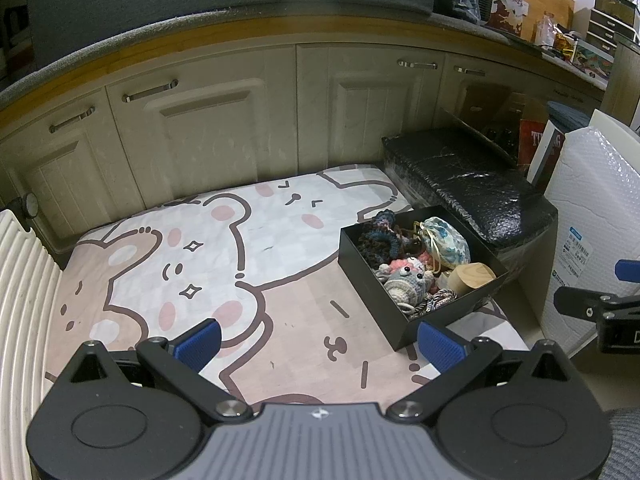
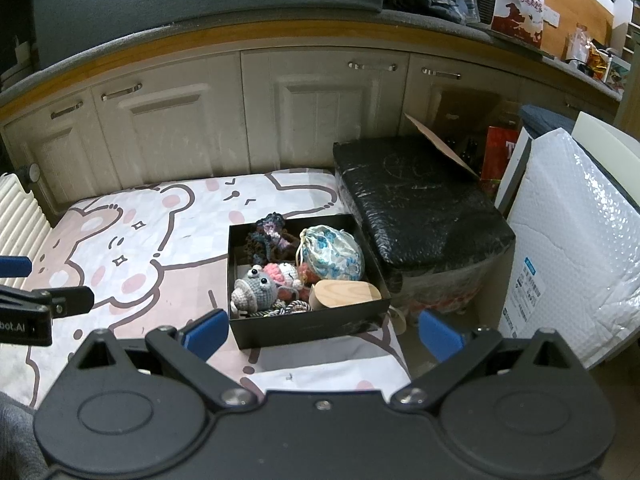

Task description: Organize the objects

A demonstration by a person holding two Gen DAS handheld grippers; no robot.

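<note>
A black open box (image 2: 308, 328) (image 1: 360, 260) sits on the right side of a cartoon-bear mat (image 1: 200, 248) (image 2: 132, 248). It holds a floral drawstring pouch (image 2: 332, 254) (image 1: 446, 240), a grey crochet toy (image 2: 258, 284) (image 1: 408, 282), a pink crochet toy (image 2: 280, 272), a dark crochet piece (image 2: 268, 232) (image 1: 376, 236), a wooden block (image 2: 346, 292) (image 1: 472, 276) and a braided cord (image 2: 290, 307). My left gripper (image 1: 318, 344) is open and empty, above the mat left of the box. My right gripper (image 2: 322, 330) is open and empty, just in front of the box.
A black wrapped bench (image 2: 416, 208) (image 1: 468, 188) stands right of the box. A bubble-wrapped panel (image 2: 572, 240) (image 1: 592, 216) leans at the far right. White cabinets (image 2: 200, 128) run along the back. A white ribbed radiator (image 1: 20, 300) is at the left.
</note>
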